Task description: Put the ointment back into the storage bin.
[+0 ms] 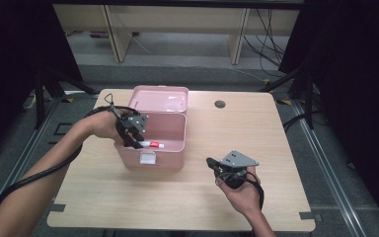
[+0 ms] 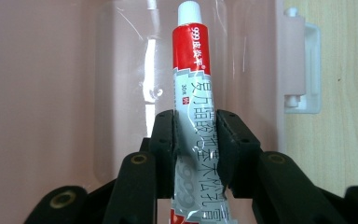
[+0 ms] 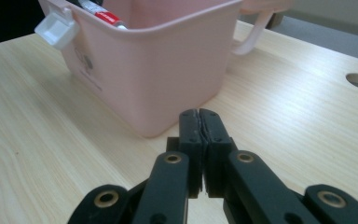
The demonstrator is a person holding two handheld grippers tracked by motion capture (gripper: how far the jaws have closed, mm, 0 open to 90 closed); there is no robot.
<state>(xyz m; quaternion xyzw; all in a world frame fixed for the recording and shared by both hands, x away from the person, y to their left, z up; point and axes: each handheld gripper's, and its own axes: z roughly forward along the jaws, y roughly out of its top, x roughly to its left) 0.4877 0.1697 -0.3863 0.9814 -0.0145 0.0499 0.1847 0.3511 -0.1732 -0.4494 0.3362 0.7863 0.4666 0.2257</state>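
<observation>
- Left tongs (image 1: 137,140) are over the open pink box (image 1: 170,148), clamped on a red-and-white ointment tube (image 1: 151,144).
- In the left gripper view the two black pads press the tube (image 2: 196,116) from both sides on its lower, white printed part; the red band and the white cap stick out past them.
- The tube lies just above the box's front wall, cap aimed toward the worktop's right edge, the pink inside of the box behind it.
- The box sits on the left half of the worktop (image 1: 271,133), lid (image 1: 159,98) swung back toward the far edge, white latch (image 1: 147,157) on the front wall facing the near edge.
- Right tongs (image 1: 213,164) are pressed together with nothing between them, and they hang over bare wood, well clear of the box, toward the near right corner.
- The right gripper view has those closed tongs (image 3: 199,122) pointing at the box's corner (image 3: 154,70), with the tube's red end (image 3: 108,17) peeking over the rim.
</observation>
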